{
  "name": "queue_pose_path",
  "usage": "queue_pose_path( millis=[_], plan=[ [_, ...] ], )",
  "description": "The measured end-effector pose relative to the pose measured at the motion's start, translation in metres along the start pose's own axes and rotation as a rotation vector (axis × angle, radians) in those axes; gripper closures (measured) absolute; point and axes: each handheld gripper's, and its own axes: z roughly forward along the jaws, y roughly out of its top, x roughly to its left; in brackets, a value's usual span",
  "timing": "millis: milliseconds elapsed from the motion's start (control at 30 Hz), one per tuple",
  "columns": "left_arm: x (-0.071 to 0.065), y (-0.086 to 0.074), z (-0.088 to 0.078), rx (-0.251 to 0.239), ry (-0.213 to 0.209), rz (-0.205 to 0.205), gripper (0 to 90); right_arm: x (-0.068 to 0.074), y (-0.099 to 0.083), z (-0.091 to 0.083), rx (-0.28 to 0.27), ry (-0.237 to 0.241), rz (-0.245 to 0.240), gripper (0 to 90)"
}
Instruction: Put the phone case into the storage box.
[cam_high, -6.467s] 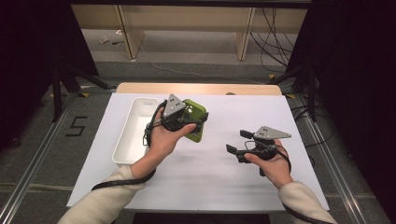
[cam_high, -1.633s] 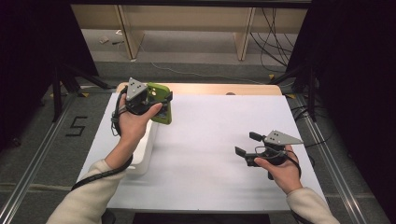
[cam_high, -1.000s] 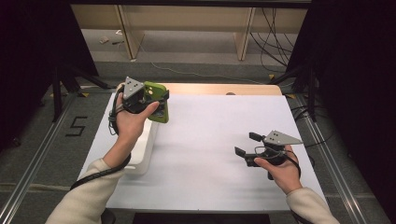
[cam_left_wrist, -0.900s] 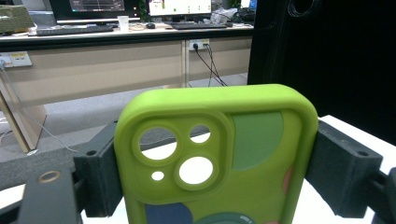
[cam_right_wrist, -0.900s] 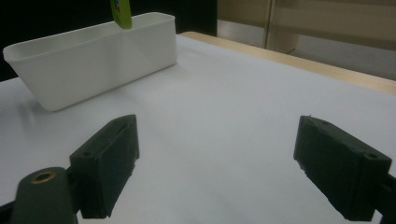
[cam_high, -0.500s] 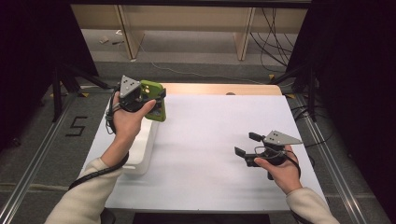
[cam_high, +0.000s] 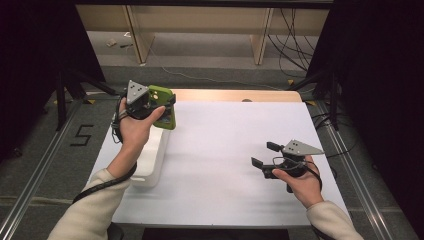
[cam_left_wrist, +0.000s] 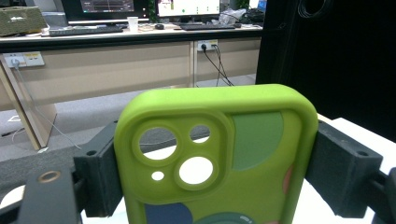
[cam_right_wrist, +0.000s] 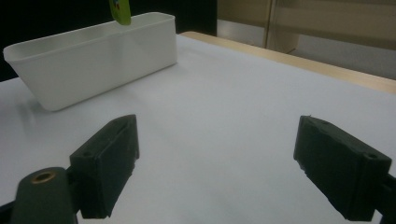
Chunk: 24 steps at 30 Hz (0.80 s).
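Note:
A lime-green phone case (cam_high: 164, 106) with camera cut-outs (cam_left_wrist: 215, 161) is clamped between the jaws of my left gripper (cam_high: 157, 106), which holds it in the air above the far end of a white bin (cam_high: 151, 159). In the left gripper view both black pads (cam_left_wrist: 100, 175) press on the case's sides. My right gripper (cam_high: 265, 155) rests low over the white table (cam_high: 225, 145) at the right, open, with nothing between its pads (cam_right_wrist: 106, 165). The right gripper view shows the bin (cam_right_wrist: 93, 56) far off, with a corner of the case (cam_right_wrist: 120, 11) above it.
A strip of wooden table edge (cam_high: 235, 95) runs along the far side. Black curtains flank the table. Desks, monitors and cables stand beyond it in the left gripper view. Metal floor rails (cam_high: 35, 175) run along both sides.
Over several seconds my left hand carried the green case from the table's middle up and to the far left, over the bin. In the last second it barely shifted. The right gripper stayed put.

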Motion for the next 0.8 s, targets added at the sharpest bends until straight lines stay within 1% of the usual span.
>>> queue_pose_path(
  millis=[800],
  plan=[
    [0.0085, 0.0012, -0.0012, -0.008, 0.025, -0.004, 16.3, 0.0, -0.0001, -0.0002, 0.0, 0.001, 0.0, 15.3]
  ],
)
